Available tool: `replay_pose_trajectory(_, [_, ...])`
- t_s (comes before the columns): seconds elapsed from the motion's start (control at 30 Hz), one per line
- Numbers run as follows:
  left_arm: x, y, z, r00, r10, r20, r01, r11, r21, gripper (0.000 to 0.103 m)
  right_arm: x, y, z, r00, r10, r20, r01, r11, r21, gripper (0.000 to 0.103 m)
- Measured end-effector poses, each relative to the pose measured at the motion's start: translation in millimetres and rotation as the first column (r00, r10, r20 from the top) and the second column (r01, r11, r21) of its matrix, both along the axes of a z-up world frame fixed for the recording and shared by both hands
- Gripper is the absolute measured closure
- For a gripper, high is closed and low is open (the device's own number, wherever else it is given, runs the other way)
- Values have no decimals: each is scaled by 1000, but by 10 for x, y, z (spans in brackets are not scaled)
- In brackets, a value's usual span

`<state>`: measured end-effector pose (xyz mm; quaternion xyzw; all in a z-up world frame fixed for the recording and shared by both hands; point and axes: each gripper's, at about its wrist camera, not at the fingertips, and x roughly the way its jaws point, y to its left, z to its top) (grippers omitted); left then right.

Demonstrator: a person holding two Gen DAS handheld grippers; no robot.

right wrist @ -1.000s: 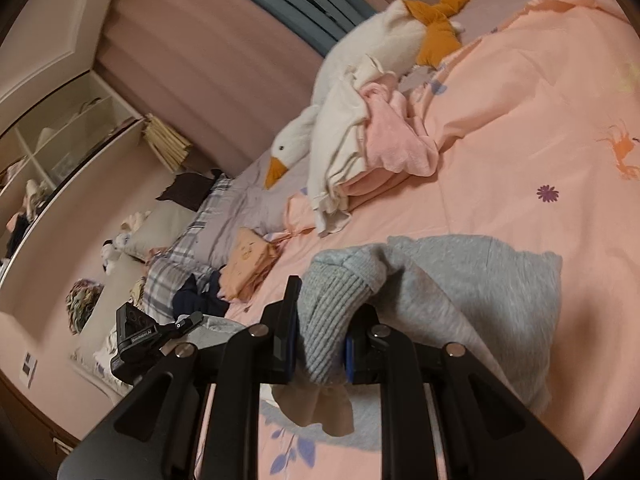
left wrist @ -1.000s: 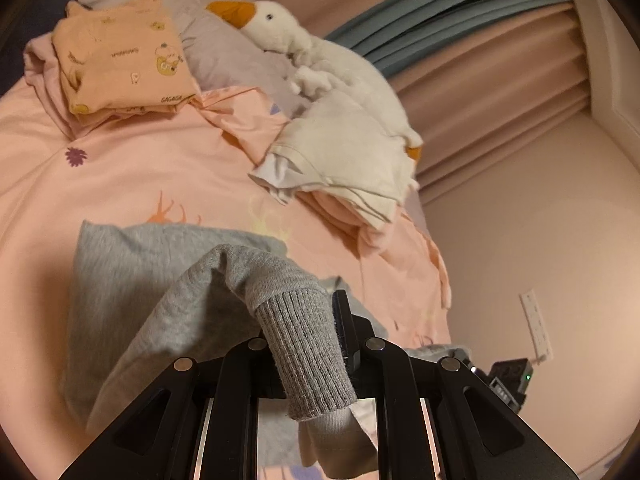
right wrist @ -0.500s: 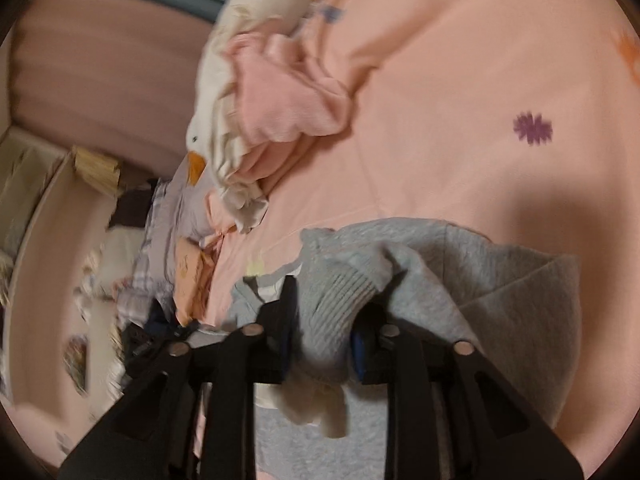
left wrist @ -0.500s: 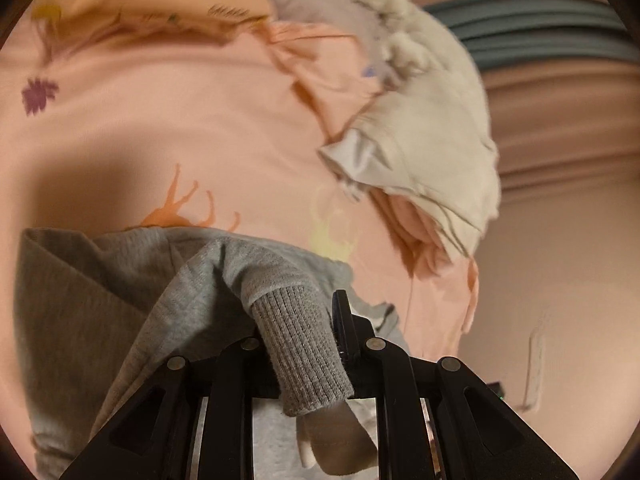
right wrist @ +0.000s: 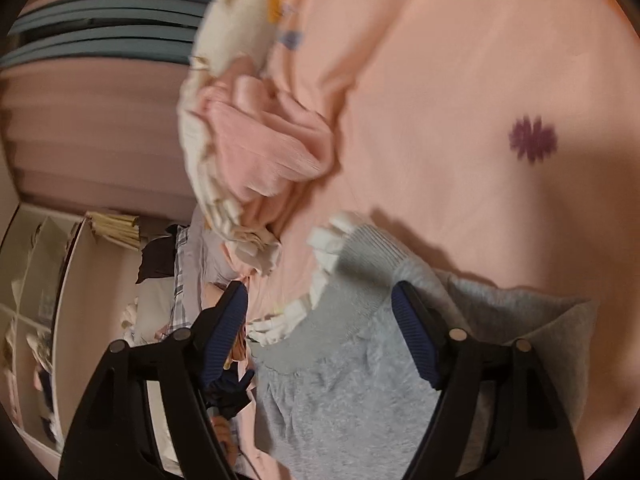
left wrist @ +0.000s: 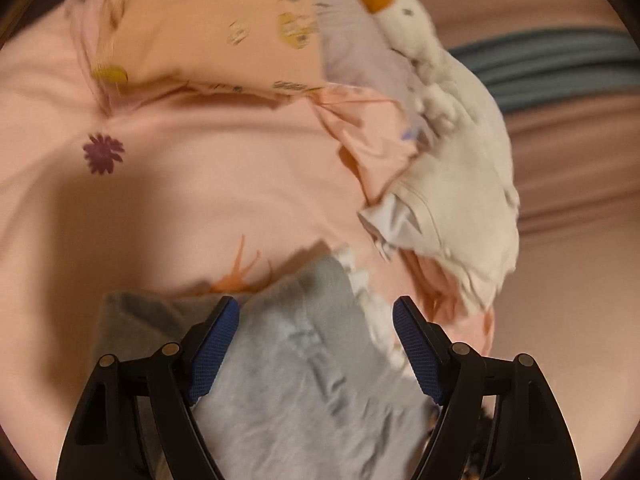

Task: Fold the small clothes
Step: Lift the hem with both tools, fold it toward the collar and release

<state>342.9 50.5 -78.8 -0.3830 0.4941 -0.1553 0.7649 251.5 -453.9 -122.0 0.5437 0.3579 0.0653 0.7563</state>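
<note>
Left gripper (left wrist: 316, 316) jaws spread wide, nothing clamped, hovering over the grey garment (left wrist: 304, 392), which lies on the pink bedsheet (left wrist: 208, 184) near its lower edge. Right gripper (right wrist: 320, 304) also wide apart and empty, ribbed cuff (right wrist: 368, 256) with white frill sitting between its fingers but not pinched. Judged step: sleeves look laid in over the body, a fold just set down; next move probably needs re-gripping the hem or far edge, both sides level, to fold the body in half without dragging the cuffs out. Frames blurred, so how flat the fold lies is unclear. Around, left to right in left view: folded orange printed garment (left wrist: 208, 28) at top, goose plush (left wrist: 404, 12), cream clothes pile (left wrist: 460, 200) close to the garment's right side. Pink garment (right wrist: 264, 148) heaped beside it in right view. The pile could crowd the next fold; loose frill may snag.
</note>
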Motion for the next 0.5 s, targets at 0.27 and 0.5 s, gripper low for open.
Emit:
replay_pose_trajectory(0.27, [-665, -214, 155, 967, -197, 161, 145, 947, 285, 25, -478, 565, 397, 983, 180, -28, -166, 824, -542, 65])
replay_pose_trajectory(0.5, [-1150, -387, -70, 931, -323, 168, 236, 887, 396, 37, -1097, 985, 250, 951, 275, -143, -284, 586, -759, 77])
